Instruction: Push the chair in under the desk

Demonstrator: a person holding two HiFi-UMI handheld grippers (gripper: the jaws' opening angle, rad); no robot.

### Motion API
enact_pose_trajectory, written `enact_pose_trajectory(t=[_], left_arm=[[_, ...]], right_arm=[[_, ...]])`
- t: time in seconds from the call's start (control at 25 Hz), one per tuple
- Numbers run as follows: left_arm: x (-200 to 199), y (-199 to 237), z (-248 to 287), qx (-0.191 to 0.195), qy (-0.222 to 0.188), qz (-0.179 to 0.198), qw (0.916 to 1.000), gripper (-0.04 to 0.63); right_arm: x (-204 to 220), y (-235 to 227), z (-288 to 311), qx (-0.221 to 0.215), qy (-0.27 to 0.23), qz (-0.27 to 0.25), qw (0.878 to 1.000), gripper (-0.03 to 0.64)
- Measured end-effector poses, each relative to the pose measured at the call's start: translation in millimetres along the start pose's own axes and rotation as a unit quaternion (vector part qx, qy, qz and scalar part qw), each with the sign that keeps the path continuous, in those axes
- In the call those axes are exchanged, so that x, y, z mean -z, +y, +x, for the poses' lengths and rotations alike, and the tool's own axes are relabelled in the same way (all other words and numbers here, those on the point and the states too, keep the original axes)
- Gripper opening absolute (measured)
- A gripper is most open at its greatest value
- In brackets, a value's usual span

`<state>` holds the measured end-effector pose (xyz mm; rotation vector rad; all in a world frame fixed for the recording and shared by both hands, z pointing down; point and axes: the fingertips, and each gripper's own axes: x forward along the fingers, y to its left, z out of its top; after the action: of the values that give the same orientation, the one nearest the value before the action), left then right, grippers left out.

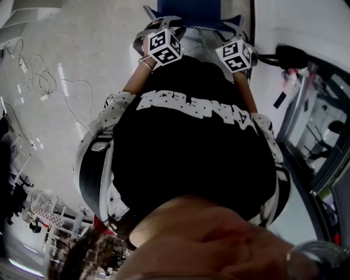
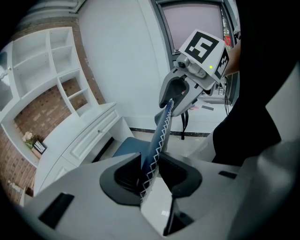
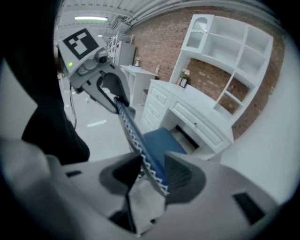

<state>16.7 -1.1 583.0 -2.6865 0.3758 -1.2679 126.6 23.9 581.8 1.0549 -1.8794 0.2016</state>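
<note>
The chair has a blue back [image 2: 159,131] edged with white zigzag stitching and a blue seat [image 3: 161,139]. The seat faces the white desk [image 2: 86,133], which also shows in the right gripper view [image 3: 199,115]. My left gripper [image 2: 150,169] is shut on the top edge of the chair back. My right gripper [image 3: 152,171] is shut on the same edge further along. Each shows in the other's view, the right gripper [image 2: 171,101] and the left gripper [image 3: 117,101]. In the head view, both marker cubes [image 1: 164,46] [image 1: 236,54] sit just before the blue chair [image 1: 188,11].
White shelves [image 3: 234,51] on a brick wall [image 3: 159,37] rise over the desk. The desk has drawers [image 3: 199,124] and a dark knee gap [image 2: 101,150]. Cables [image 1: 41,82] lie on the pale floor to the left. A person's dark torso [image 1: 191,147] fills the head view.
</note>
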Motion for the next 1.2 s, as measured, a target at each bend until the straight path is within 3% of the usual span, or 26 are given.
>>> enact_pose_trajectory(t=[1.2], left_arm=[[-14,78,44,-0.015,0.024,-0.014,0.9995,0.153]], right_arm=[[-29,-71,47,-0.012,-0.023,-0.007,1.000,0.170]])
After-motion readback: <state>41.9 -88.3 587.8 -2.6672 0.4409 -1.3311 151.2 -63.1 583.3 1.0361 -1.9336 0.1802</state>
